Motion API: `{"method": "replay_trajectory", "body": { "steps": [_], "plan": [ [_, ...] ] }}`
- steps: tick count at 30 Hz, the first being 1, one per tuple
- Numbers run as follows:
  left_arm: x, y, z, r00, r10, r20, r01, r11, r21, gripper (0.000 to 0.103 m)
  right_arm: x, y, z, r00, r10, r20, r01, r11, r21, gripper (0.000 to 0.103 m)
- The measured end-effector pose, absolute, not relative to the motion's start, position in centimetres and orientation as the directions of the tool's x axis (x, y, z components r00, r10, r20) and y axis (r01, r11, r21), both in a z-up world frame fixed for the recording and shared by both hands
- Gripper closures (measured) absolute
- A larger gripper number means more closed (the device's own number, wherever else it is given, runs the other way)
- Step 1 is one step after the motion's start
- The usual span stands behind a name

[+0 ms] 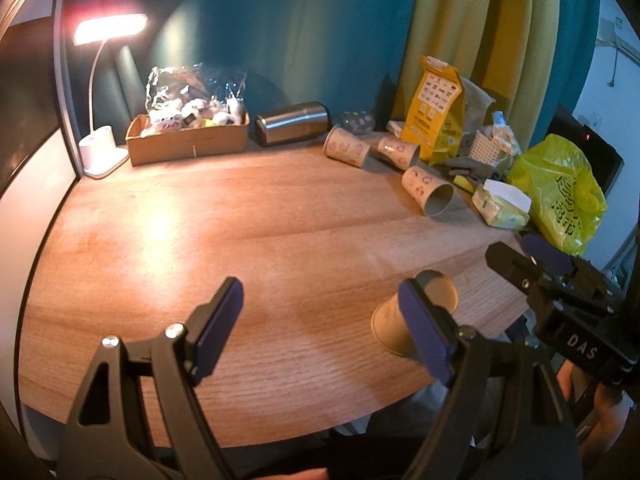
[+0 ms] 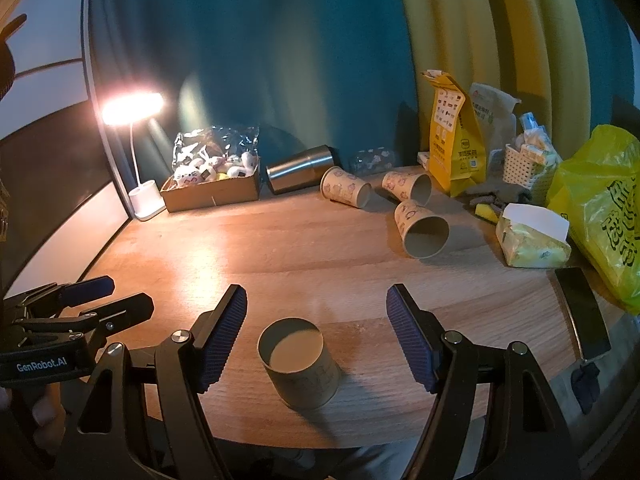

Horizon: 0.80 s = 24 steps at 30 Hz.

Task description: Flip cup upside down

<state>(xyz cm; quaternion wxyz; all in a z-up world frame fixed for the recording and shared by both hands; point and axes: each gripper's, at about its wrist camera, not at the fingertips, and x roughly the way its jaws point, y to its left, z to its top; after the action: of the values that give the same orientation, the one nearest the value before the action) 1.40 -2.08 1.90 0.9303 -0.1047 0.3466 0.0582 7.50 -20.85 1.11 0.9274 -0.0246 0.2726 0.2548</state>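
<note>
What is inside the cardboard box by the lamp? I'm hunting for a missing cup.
The box holds small white plush toys under a crinkled clear bag. No cup shows there, but the bottom of the box is covered.

Bare table point(image 2: 320, 256) ahead; 3 cups point(image 2: 420, 228) crowd far edge.

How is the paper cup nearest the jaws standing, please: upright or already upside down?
Upside down: the cup stands wide end down on the table, recessed base facing up.
</note>
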Motion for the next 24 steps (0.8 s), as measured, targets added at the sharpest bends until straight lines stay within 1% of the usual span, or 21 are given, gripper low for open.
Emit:
{"method": "replay_trajectory", "body": {
  "steps": [24],
  "plan": [
    [0.89, -2.43, 1.88, 0.752, 0.038, -0.658, -0.185, 0.97, -0.156, 0.022, 7.0, -21.28, 0.67, 0.714, 0.462, -0.526, -0.489, 0.867, 0.098, 0.028]
  ]
}}
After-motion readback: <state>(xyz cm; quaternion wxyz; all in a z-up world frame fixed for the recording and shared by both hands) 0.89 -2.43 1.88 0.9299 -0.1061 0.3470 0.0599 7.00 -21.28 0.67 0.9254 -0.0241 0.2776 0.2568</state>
